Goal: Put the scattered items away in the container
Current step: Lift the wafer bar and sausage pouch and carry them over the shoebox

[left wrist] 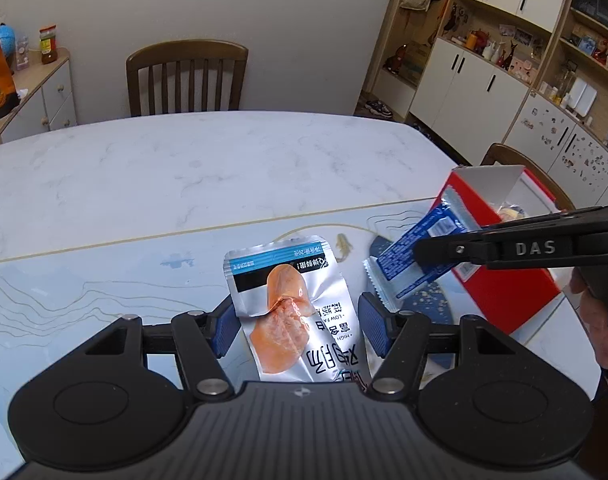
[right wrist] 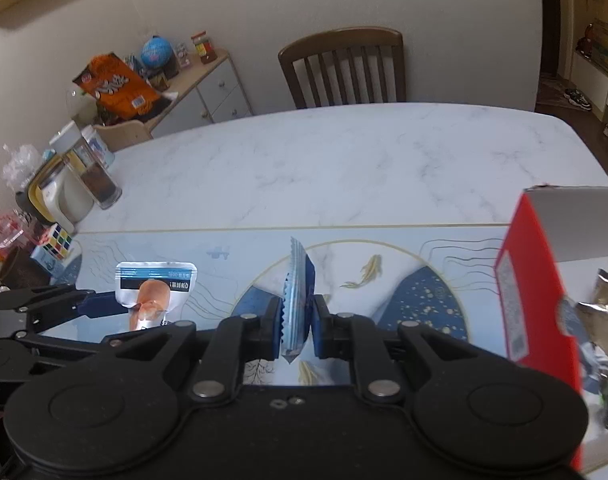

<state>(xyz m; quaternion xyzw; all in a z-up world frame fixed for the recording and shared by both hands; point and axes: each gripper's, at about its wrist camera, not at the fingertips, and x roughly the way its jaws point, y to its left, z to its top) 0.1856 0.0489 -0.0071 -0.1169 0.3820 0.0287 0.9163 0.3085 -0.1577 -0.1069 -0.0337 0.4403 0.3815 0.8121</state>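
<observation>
A silver snack pouch (left wrist: 300, 312) with an orange meat picture lies flat on the patterned mat, between the blue pads of my left gripper (left wrist: 300, 330), which is open around it with gaps on both sides. It also shows in the right wrist view (right wrist: 154, 294). My right gripper (right wrist: 297, 320) is shut on a blue and silver wrapper (right wrist: 297, 300), held edge-on above the mat. In the left wrist view that wrapper (left wrist: 416, 256) hangs next to the red open box (left wrist: 504, 276). The red box (right wrist: 536, 280) holds several foil packets (right wrist: 604, 304).
The marble table (left wrist: 184, 168) extends far behind the mat. Jars, a Rubik's cube (right wrist: 58, 240) and clutter stand at the table's left edge. Wooden chairs (left wrist: 186, 76) stand at the far side and behind the box.
</observation>
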